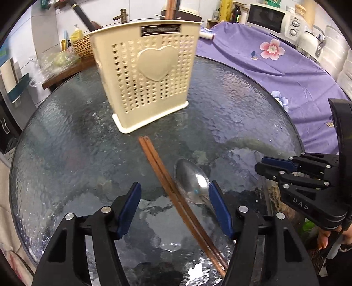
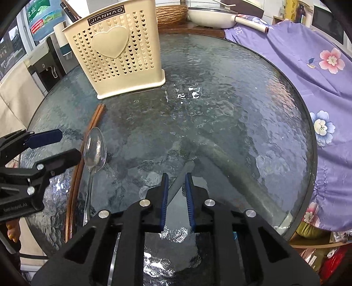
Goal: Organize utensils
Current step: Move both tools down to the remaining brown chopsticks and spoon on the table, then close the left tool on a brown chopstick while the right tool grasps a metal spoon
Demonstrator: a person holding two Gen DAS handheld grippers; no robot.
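Observation:
A cream perforated utensil holder [image 1: 149,72] [image 2: 116,55] with a heart on it stands upright at the far side of the round glass table [image 1: 66,143] [image 2: 242,110]. A pair of brown chopsticks [image 1: 158,162] [image 2: 93,121] lies in front of it, and a metal spoon [image 1: 191,179] [image 2: 95,149] lies beside them. My left gripper [image 1: 175,198] [image 2: 59,145] hangs open over both, its fingers on either side and not pressing. My right gripper [image 2: 177,193] [image 1: 270,169] is narrowly shut on a flat grey metal utensil handle [image 2: 183,173] that runs slantwise between its pads.
A purple flowered cloth [image 1: 286,72] [image 2: 319,77] drapes past the table's right edge. Behind the table are a wicker basket [image 2: 171,13], a white pan [image 2: 211,15], a microwave [image 1: 266,16], a kettle [image 1: 310,41] and a yellow soap bottle [image 1: 76,34].

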